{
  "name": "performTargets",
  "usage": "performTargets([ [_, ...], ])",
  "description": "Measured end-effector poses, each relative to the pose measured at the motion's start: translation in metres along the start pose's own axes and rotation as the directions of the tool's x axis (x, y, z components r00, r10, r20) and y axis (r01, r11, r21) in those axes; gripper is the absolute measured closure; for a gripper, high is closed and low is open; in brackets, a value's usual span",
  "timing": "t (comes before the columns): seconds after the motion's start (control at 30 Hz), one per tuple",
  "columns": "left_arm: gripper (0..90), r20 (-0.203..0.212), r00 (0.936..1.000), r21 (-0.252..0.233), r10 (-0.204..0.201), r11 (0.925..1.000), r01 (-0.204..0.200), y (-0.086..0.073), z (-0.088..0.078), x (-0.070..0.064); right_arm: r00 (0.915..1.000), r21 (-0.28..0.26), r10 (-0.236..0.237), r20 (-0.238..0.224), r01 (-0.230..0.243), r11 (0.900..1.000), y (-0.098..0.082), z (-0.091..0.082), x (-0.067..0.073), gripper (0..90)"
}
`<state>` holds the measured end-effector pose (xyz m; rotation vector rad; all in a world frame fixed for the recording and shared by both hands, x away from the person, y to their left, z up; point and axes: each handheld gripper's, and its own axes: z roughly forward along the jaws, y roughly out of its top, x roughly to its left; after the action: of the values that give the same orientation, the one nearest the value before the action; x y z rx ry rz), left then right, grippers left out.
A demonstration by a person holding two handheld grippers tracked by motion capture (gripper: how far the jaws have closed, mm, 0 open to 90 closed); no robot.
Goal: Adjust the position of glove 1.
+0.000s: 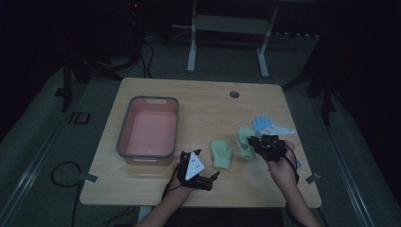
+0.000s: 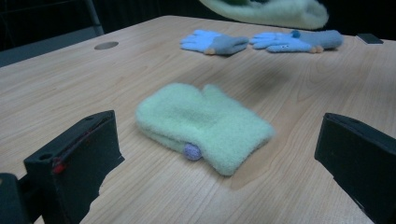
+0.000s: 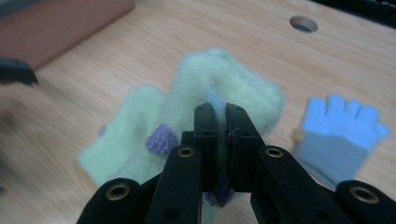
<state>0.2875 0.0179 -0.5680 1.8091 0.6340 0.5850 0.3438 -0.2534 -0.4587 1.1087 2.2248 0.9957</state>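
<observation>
Dim table (image 1: 203,101), right tool (image 3: 220,116) pinching blurred mitten (image 3: 224,84)

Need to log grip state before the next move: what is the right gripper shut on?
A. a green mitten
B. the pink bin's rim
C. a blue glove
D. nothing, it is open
A: in the right gripper view the right gripper has its jaws pinched together on the fuzzy green mitten, while the blue glove lies apart on the table.
</observation>
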Motion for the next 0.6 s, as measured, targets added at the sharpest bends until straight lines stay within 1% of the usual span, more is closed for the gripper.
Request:
performTargets([
  [0.17,0.3,0.001,1.0000,0.002,0.000,1.0000,0.000,0.000,0.000,0.000,0.9999,-0.010,-0.009,0.012,0.009,1.000,0.016,0.003,0.022,84.6],
  [0.27,0.3,0.003,1.0000,-0.001,0.000,1.0000,0.000,0.000,0.000,0.000,0.9998,-0.013,-0.002,0.021,0.002,1.000,0.023,0.005,0.035,84.6],
  [0.3,0.3,0.003,1.0000,-0.001,0.000,1.0000,0.000,0.000,0.000,0.000,0.9998,-0.013,-0.002,0.021,0.002,1.000,0.023,0.005,0.035,84.6],
  [0.33,0.3,0.003,1.0000,0.000,0.000,1.0000,0.000,0.000,0.000,0.000,0.9996,-0.012,-0.003,0.026,0.003,1.000,0.025,0.007,0.039,84.6],
  [0.37,0.3,0.004,1.0000,0.000,0.000,1.0000,0.000,0.000,0.000,0.000,0.9996,0.001,-0.007,0.029,0.007,1.000,0.027,0.012,0.049,84.6],
  [0.47,0.3,0.006,1.0000,-0.002,0.000,1.0000,0.000,0.000,0.000,0.000,0.9994,0.016,-0.024,0.025,0.024,1.000,0.027,0.019,0.058,84.6],
  [0.57,0.3,0.007,0.9999,-0.002,-0.015,0.9999,0.015,0.000,0.000,0.002,0.9994,0.035,-0.032,0.012,0.031,0.999,0.023,0.029,0.066,84.6],
  [0.6,0.3,0.005,0.9999,-0.005,-0.016,0.9999,0.016,0.000,-0.001,0.002,0.9997,0.039,-0.026,0.005,0.025,0.999,0.021,0.032,0.068,84.6],
])
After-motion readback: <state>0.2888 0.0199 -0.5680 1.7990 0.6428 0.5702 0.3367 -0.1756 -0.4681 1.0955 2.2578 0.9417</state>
